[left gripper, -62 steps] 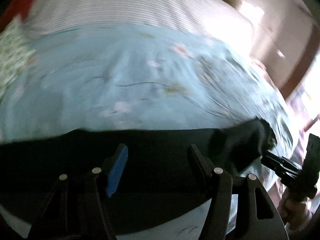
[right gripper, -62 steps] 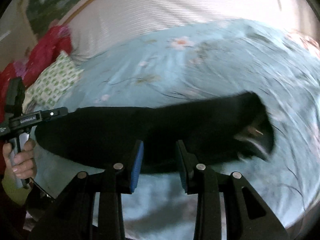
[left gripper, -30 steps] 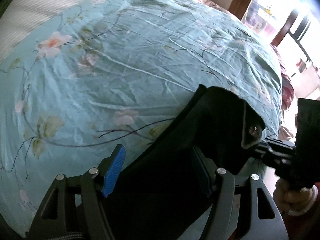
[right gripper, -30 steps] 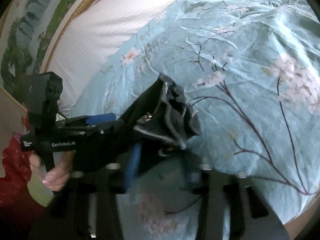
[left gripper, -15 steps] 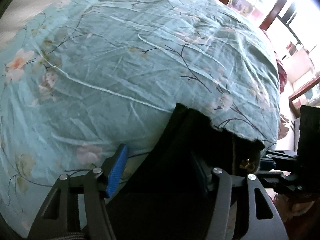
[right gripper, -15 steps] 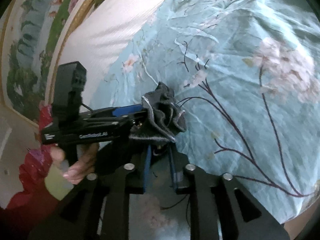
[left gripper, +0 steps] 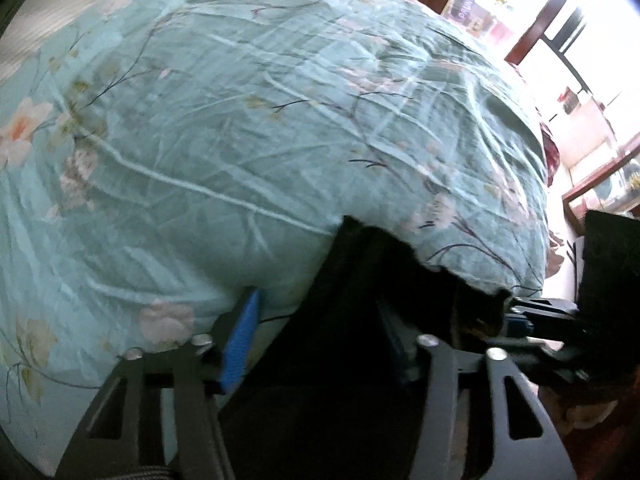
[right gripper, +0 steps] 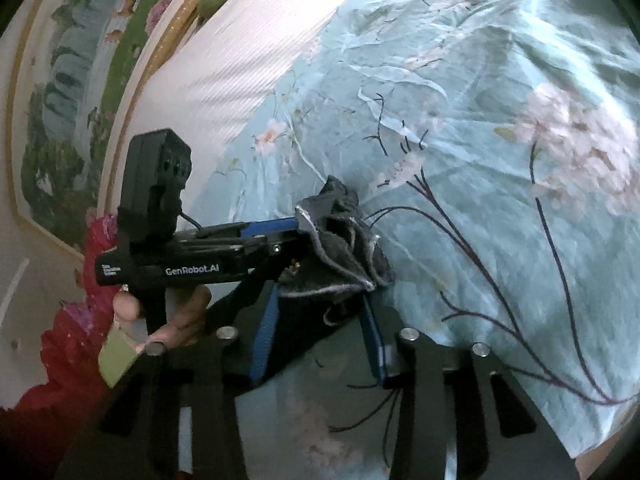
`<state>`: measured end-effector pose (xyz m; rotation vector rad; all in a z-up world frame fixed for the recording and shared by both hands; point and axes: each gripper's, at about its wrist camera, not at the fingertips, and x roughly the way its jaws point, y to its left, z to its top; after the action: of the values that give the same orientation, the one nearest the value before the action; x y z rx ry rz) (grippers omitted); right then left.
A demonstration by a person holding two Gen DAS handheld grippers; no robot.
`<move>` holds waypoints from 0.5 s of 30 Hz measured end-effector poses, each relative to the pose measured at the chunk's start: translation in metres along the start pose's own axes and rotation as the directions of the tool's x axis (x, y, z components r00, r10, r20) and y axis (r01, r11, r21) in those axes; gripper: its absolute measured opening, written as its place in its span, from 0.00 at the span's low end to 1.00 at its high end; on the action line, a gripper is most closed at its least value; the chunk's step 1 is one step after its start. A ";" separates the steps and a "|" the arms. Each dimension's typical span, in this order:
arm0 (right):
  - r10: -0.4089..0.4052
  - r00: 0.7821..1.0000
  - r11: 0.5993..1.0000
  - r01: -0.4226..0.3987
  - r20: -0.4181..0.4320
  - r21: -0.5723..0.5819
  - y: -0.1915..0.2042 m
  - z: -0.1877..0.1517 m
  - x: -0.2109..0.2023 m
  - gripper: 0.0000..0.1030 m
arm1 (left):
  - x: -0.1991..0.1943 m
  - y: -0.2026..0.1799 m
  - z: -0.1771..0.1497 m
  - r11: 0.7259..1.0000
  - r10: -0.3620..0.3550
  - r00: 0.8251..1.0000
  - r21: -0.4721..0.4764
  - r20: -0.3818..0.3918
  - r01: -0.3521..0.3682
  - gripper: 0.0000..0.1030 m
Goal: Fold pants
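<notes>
The black pants (left gripper: 360, 304) are bunched and held over the near edge of the bed. In the left wrist view my left gripper (left gripper: 320, 320) stands with its blue-padded fingers (left gripper: 240, 336) wide apart and the cloth between them. The right gripper (left gripper: 532, 320) shows at the right against the pants' end. In the right wrist view my right gripper (right gripper: 320, 312) has opened; its fingers (right gripper: 264, 332) stand either side of the bunched waistband (right gripper: 340, 248). The left gripper (right gripper: 260, 236) reaches in from the left; its tips are at that bunch.
The teal floral bedspread (left gripper: 260, 120) covers the bed. A white striped headboard (right gripper: 240, 40) and a painted wall panel (right gripper: 68, 80) lie beyond. A red garment (right gripper: 72, 340) sits at the left. A bright doorway and wooden furniture (left gripper: 580, 60) lie right of the bed.
Both grippers brought the two ends of the pants together over the bed's edge. In the last half second the right gripper's fingers spread apart around the bunched waistband.
</notes>
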<state>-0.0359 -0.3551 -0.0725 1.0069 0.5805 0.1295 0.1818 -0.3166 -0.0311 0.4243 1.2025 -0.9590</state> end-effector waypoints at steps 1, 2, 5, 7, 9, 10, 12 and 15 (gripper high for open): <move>0.003 1.000 1.000 -0.003 -0.005 0.004 -0.003 0.000 -0.001 0.20 | 0.000 -0.004 0.000 1.000 -0.016 1.000 0.014 0.002 0.016 0.34; 0.014 1.000 1.000 -0.014 -0.006 0.009 -0.005 0.001 -0.001 0.19 | -0.001 -0.008 0.000 0.999 -0.031 0.999 0.029 0.007 0.031 0.22; 0.023 1.000 0.999 -0.023 -0.016 -0.022 -0.003 0.000 -0.001 0.20 | -0.003 -0.014 -0.002 0.998 -0.033 0.999 0.047 0.029 0.031 0.15; 0.024 1.000 0.999 -0.025 -0.016 -0.022 -0.003 0.000 0.001 0.22 | -0.006 -0.009 -0.003 0.998 -0.054 0.998 0.018 0.044 0.054 0.11; 0.033 0.999 0.999 -0.033 -0.014 -0.042 -0.003 0.000 0.002 0.21 | -0.013 0.000 -0.006 0.996 -0.086 0.994 -0.030 0.072 0.088 0.09; 0.030 0.999 0.998 -0.030 -0.016 -0.052 -0.002 0.000 0.002 0.21 | -0.016 0.002 -0.007 0.995 -0.090 0.993 -0.040 0.083 0.094 0.09; 0.046 0.999 0.998 -0.047 -0.016 -0.053 0.000 0.001 0.000 0.18 | -0.032 0.004 -0.013 0.992 -0.100 0.987 -0.058 0.127 0.108 0.09; 0.135 0.991 0.989 -0.136 -0.018 -0.051 0.008 0.004 -0.004 0.17 | -0.060 0.002 -0.024 0.992 -0.095 0.977 -0.062 0.193 0.109 0.09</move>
<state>-0.0364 -0.3550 -0.0627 0.9957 0.5194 0.2713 0.1660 -0.2742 0.0149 0.2093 1.0896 -1.0168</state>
